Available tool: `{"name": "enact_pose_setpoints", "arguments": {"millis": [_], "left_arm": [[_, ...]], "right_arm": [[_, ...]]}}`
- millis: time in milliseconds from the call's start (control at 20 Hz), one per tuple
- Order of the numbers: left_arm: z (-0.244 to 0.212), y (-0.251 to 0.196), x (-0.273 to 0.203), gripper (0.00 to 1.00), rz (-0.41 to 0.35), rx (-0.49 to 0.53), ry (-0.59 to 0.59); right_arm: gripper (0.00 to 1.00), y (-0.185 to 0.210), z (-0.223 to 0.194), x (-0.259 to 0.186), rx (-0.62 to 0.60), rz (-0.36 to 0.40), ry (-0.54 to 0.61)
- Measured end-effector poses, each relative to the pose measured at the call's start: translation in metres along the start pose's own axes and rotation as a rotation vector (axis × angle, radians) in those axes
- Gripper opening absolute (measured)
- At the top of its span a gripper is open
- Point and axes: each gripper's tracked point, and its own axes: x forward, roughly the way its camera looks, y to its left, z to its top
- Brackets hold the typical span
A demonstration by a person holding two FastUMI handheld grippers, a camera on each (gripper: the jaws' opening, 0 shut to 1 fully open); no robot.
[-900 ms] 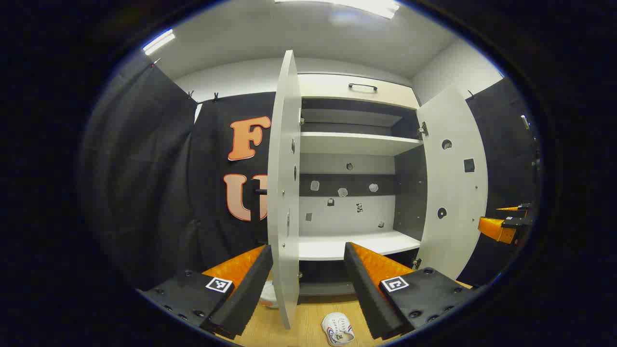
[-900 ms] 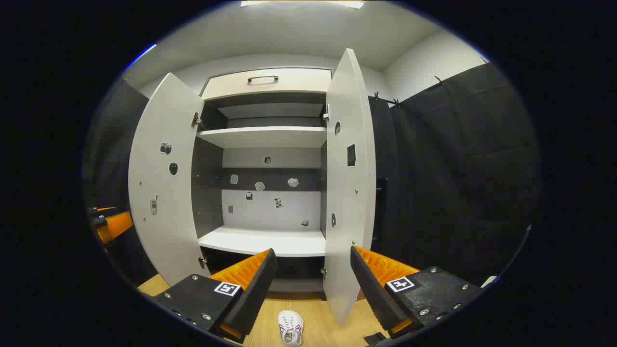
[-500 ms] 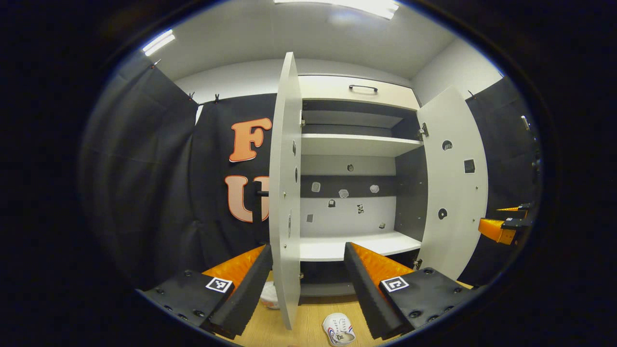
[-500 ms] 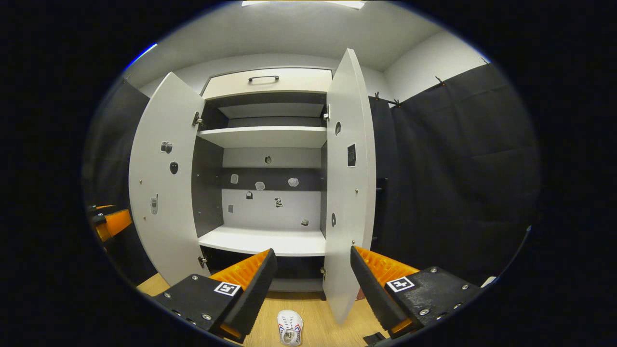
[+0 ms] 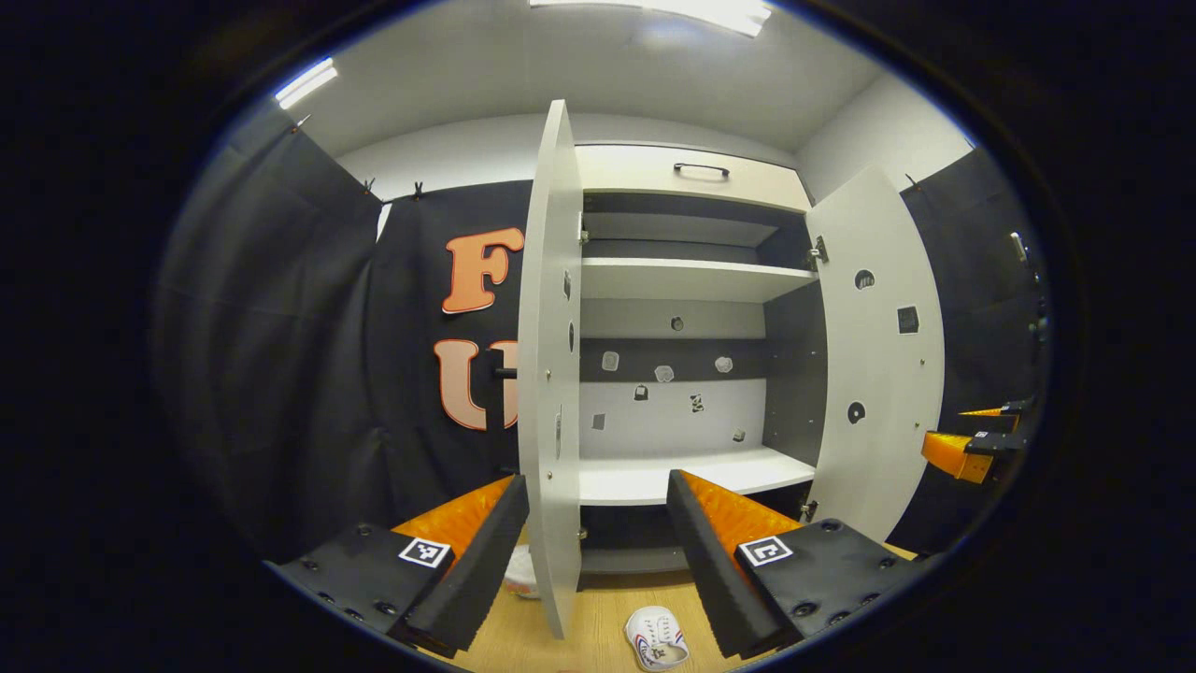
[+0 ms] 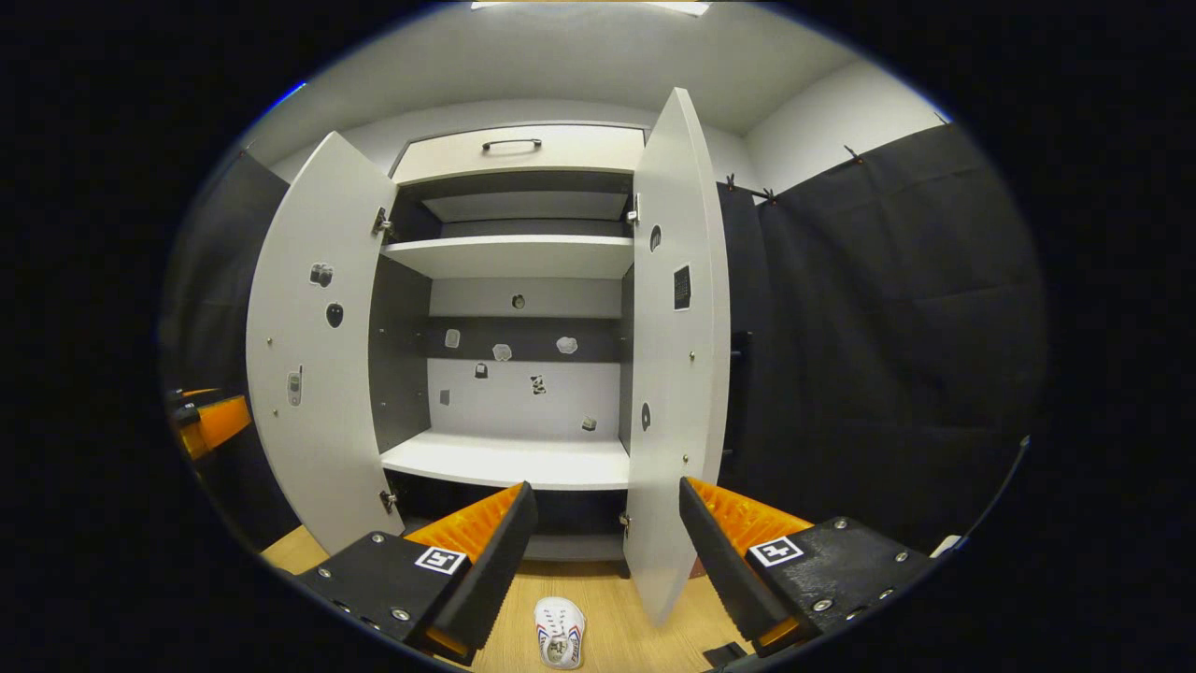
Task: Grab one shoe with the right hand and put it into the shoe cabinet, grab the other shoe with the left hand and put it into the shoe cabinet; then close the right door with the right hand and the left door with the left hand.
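Second shoe [image 5: 519, 572] seemingly half-hidden behind door [image 5: 551, 374].

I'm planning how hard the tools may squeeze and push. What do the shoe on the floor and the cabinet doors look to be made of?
The shoe looks like white canvas or soft leather, laced and matte; too small to tell which. The right door and left door seem laminated board: flat, thin-edged, smooth pale finish, metal hinges.

Cabinet [image 6: 523, 257] shelves bare, open; right door [image 6: 675, 374] edge-on before right tongs [image 6: 605, 551].
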Motion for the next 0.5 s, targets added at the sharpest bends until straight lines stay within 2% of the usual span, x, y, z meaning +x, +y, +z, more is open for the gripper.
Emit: {"name": "enact_pose_setpoints", "arguments": {"millis": [250,500], "left_arm": [[0.001,0.002,0.000,0.96,0.006,0.001,-0.005],[0.002,0.004,-0.001,0.96,0.017,0.009,-0.006]], "right_arm": [[0.94,0.003,-0.026,0.007,0.007,0.005,0.029],[0.94,0.012,-0.080,0.021,0.001,0.022,0.095]]}}
